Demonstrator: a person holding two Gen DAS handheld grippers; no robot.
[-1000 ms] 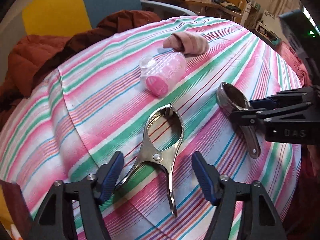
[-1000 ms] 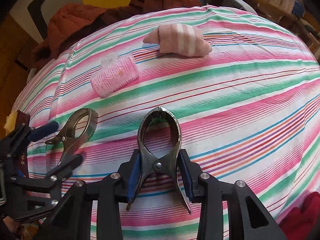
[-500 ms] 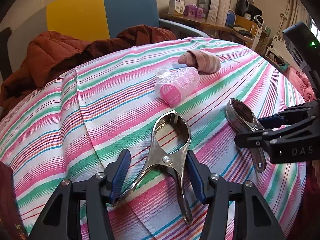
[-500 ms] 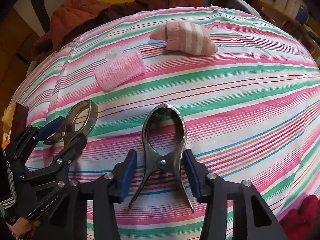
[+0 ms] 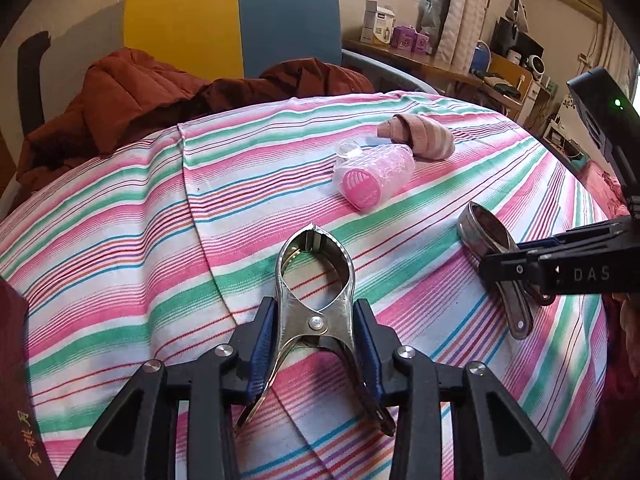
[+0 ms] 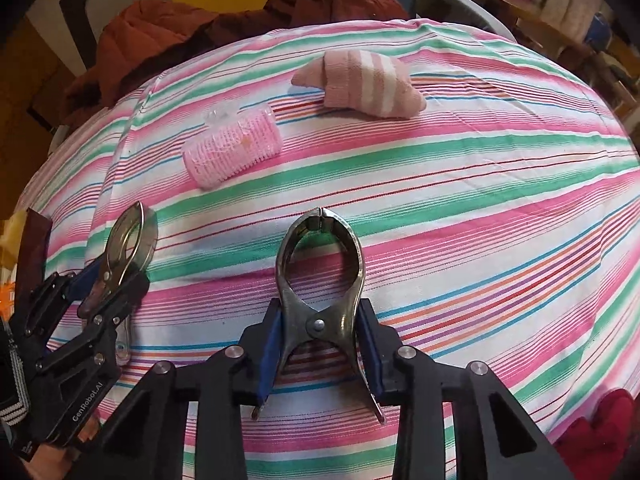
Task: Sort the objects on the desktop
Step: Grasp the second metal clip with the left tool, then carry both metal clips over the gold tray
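left gripper (image 5: 314,336): jaws closing, blue pads already pressed on both flanks of the left clamp (image 5: 345,266), around its pivot. Clamp pinned between the fingers.
right gripper (image 6: 319,338): same picture. Jaws closing, pads bearing on both sides of the right clamp (image 6: 357,264) at the pivot.
left clamp: steel spring clamp, flat on the striped cloth (image 5: 120,240). Nose points away from the left gripper, tips closed together; handle legs run back under the fingers.
right clamp: steel, darker finish, flat on the cloth. Nose points away from the right gripper, tips meet; handle legs splay back past the pads.
gripper spacing: side by side, near each other. Each shows at the edge of the other's wrist view, with its clamp's nose poking out ahead of it.
hair roller (image 5: 372,176): pink, in clear wrap, lying on its side. Ahead of both grippers, beyond the clamp noses; slightly right of the left gripper's line, left of the right gripper's line. Apart from both clamps.
sock (image 6: 364,84): pink with pale stripes, rolled up. Further out than the roller, just beside it, about straight ahead of the right gripper.
jacket (image 5: 120,96): rust-brown, bunched at the far edge of the cloth, well beyond everything.
chair (image 5: 240,20): yellow and blue back, behind the jacket.
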